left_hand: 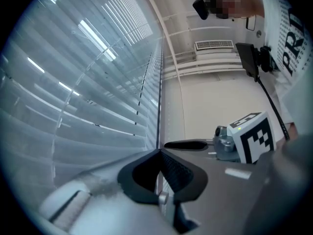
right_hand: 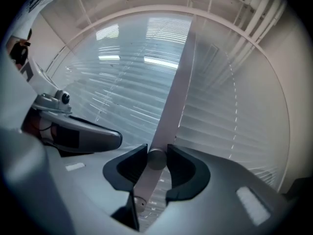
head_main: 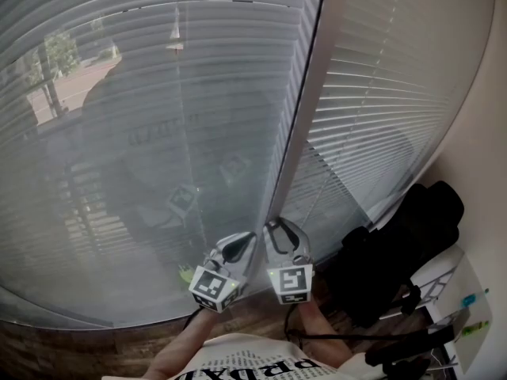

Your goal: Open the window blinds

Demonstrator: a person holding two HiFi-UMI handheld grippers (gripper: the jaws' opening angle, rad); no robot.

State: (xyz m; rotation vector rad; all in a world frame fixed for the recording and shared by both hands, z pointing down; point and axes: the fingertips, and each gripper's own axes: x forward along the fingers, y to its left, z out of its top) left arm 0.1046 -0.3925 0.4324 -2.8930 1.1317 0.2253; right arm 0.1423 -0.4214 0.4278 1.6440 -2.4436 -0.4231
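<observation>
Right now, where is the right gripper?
Head view: low centre, the right gripper sits at the white post dividing the blinds, beside the left gripper.

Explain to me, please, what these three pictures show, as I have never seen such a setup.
There is no robot here: a person holds a two-jaw gripper in each hand. The head view comes from a camera on the person's head. It looks down on the left gripper and the right gripper, both raised to a window. The other two views come from a camera on each gripper, looking along its jaws. Lowered blinds hang on both sides of a pale frame post. The left jaws meet at the tips, with nothing visible between them. The right jaws appear to close on a pale rod, probably the blinds' wand.
</observation>
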